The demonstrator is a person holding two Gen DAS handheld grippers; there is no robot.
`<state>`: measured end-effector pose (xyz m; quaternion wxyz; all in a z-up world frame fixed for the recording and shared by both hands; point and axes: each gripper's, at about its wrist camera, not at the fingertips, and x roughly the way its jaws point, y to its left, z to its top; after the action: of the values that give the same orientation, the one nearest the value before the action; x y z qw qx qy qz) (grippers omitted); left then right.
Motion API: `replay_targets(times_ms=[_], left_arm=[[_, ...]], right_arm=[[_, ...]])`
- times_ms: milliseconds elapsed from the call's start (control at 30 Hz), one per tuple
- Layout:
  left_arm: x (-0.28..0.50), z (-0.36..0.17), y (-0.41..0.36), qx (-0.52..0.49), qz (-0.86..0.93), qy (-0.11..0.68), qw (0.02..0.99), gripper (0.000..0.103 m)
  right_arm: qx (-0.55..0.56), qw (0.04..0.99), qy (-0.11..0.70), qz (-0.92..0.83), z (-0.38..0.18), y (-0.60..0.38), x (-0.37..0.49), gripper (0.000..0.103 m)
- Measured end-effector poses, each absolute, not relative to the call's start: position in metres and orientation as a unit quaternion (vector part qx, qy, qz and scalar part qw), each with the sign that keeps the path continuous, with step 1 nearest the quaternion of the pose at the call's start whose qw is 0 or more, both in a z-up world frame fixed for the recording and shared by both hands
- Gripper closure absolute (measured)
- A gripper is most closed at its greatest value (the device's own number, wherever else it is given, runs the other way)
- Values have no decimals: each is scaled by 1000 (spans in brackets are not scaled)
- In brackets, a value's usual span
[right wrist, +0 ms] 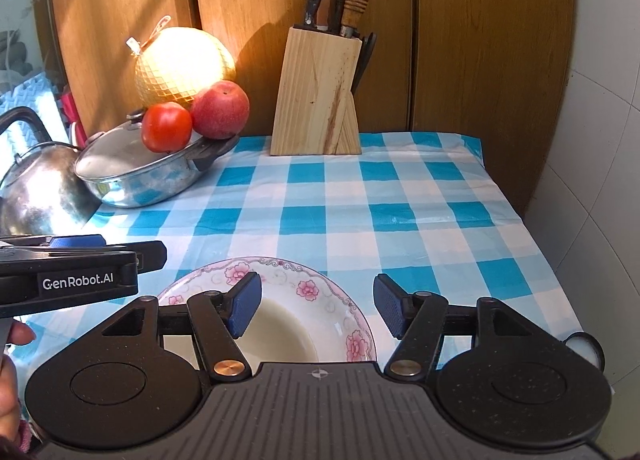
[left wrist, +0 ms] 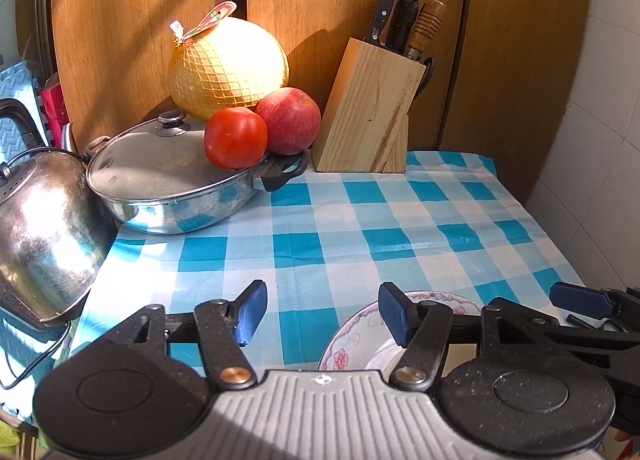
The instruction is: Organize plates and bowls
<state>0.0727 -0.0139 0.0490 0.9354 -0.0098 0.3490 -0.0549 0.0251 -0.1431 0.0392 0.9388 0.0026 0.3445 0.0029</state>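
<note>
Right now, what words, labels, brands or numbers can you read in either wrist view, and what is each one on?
"GenRobot.AI": white lettering on the side of the left gripper, seen in the right wrist view.
Tag on the netted pomelo: printed in colour, too small and blurred to read.
No other readable text on the knife block, pan, kettle or floral bowl.

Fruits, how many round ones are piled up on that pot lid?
3. The red tomato sits at the front of the lid, the apple beside it, and the big netted pomelo behind both. More may hide behind.

White bowl (right wrist: 280, 312) (pink floral rim) sits upright on checked cloth (right wrist: 360, 212).
</note>
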Motion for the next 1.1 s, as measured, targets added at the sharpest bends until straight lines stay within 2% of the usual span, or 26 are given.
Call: replay_targets(times_ms=[100, 300, 500, 567, 800, 967, 1100], left_arm=[[93, 57, -16, -3, -40, 337, 941, 38], [103, 53, -11, -24, -53, 363, 930, 37], [48, 56, 3, -18, -78, 359, 930, 37], [25, 53, 7, -10, -68, 356, 932, 31], [-54, 17, 6, 39, -70, 374, 924, 26], [-62, -2, -9, 78, -71, 405, 908, 25], [-68, -6, -11, 67, -81, 408, 907, 25]], right_arm=[[-11, 944, 331, -10, 49, -141, 44, 32], [-3, 944, 329, -2, 57, -142, 64, 32], [-13, 948, 318, 7, 62, -137, 13, 29], [-15, 948, 317, 6, 58, -132, -14, 28], [17, 942, 335, -26, 34, -136, -88, 27], [22, 932, 357, -55, 12, -139, -108, 26], [44, 923, 380, -48, -2, -139, -110, 26]])
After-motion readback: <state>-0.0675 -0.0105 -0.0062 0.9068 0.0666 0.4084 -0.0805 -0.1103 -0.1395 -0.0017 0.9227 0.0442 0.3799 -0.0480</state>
